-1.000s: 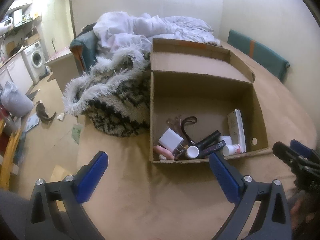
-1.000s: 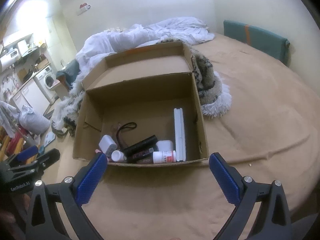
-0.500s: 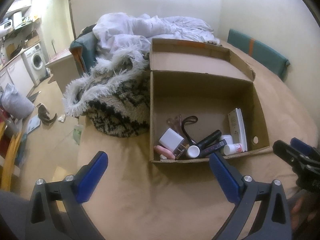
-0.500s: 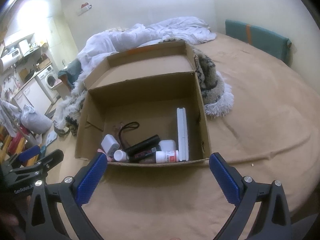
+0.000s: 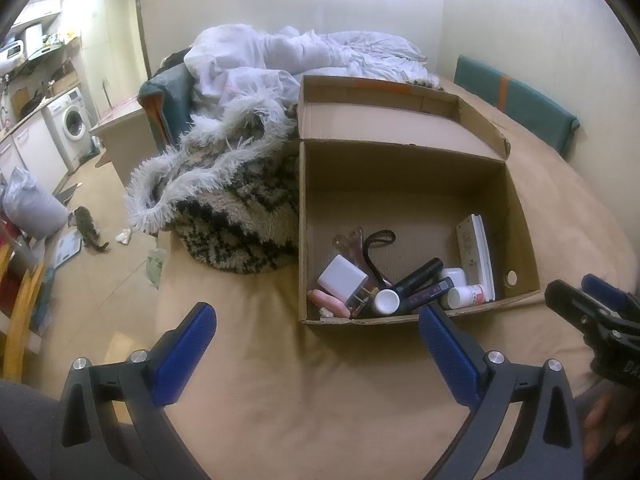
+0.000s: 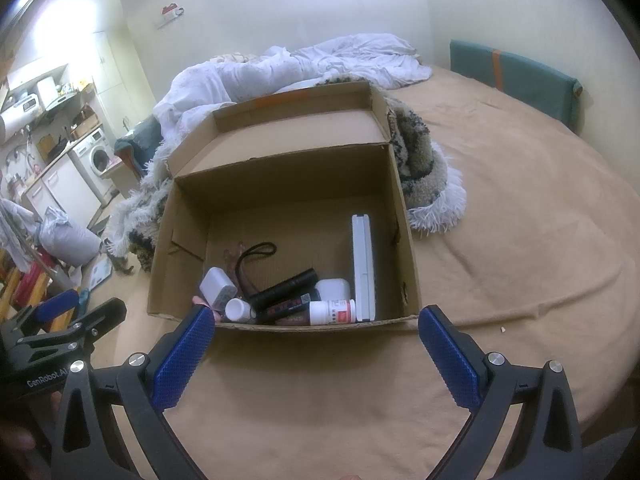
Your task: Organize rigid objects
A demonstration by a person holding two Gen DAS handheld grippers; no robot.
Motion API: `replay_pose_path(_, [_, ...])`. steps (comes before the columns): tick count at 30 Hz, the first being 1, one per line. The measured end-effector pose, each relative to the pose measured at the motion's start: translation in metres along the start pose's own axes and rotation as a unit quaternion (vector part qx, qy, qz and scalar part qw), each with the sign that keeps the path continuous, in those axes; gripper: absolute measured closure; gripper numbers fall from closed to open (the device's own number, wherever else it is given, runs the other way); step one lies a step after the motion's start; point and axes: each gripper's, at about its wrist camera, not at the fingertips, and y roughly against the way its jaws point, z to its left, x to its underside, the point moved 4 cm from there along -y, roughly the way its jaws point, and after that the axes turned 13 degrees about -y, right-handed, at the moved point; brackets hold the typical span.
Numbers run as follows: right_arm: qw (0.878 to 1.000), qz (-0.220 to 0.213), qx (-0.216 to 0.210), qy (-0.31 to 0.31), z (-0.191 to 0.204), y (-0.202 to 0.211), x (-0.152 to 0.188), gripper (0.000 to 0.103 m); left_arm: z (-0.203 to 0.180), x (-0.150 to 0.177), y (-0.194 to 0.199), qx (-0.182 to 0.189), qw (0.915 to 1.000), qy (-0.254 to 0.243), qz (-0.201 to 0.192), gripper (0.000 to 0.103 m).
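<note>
An open cardboard box [image 5: 516, 208] [image 6: 404, 216] stands on the tan bed cover. Inside lie a white charger block [image 5: 342, 278] [image 6: 217, 289], a black tube [image 5: 418, 278] [image 6: 286, 289], white bottles [image 5: 466, 295] [image 6: 332, 312], a flat white box [image 5: 476, 252] [image 6: 363, 264], a pink item [image 5: 328, 302] and a black strap [image 5: 378, 240] [image 6: 256, 254]. My left gripper [image 5: 316, 334] is open and empty before the box's near left corner. My right gripper [image 6: 316, 334] is open and empty before the box's near wall. Each shows in the other's view [image 5: 592, 312] [image 6: 68, 320].
A shaggy black-and-white blanket [image 5: 224, 200] [image 6: 424, 168] lies against the box's far left side. White bedding [image 5: 304, 56] is heaped behind. A teal cushion [image 5: 516, 108] leans on the wall. Left of the bed are the floor, a cat [image 5: 86, 226] and a washing machine [image 5: 72, 128].
Both grippers have drifted slightly; the box sits a little farther right in the right wrist view. Jaws stay open and the box contents have not moved.
</note>
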Motion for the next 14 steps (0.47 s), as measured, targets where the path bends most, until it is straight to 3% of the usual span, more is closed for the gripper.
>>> replay_pose_path(14, [1.0, 0.001, -0.001, 0.001, -0.0001, -0.0006, -0.0005, 0.0, -0.0036, 0.0017, -0.0015, 0.004, 0.9999, -0.014, 0.001, 0.002])
